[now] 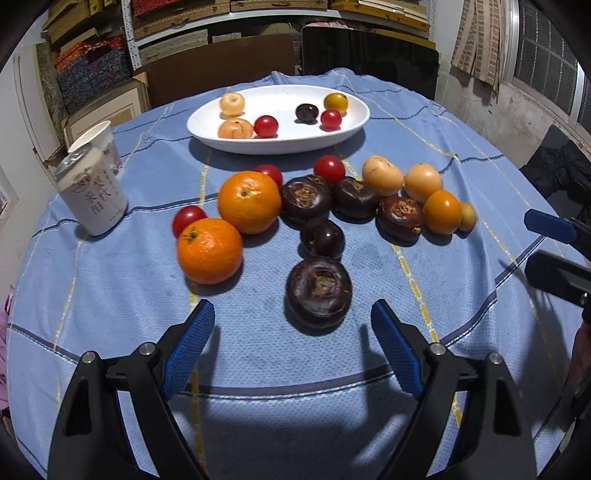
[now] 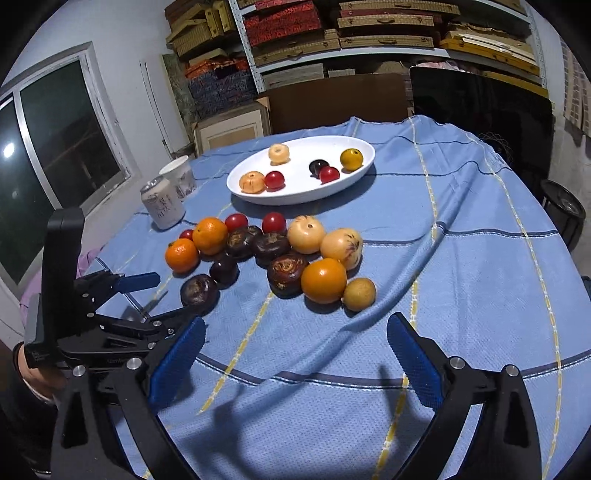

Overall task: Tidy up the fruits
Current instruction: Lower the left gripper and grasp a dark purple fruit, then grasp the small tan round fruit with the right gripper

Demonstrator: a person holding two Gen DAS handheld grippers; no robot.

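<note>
Fruits (image 1: 317, 206) lie loose on the bench (image 1: 110, 295) — six on the white plate (image 1: 207, 133); left gripper (image 1: 293, 332) and right gripper (image 2: 295, 343) gape, empty.

A storeroom doubling as living space: metal shelves (image 2: 369, 37) at the far wall hold stacked woven and red patterned boxes (image 2: 284, 18), with cardboard (image 2: 332, 99) leaning below. A window (image 2: 55, 140) is at left, and a table under a blue checked cloth (image 2: 461, 258) stands near.
</note>
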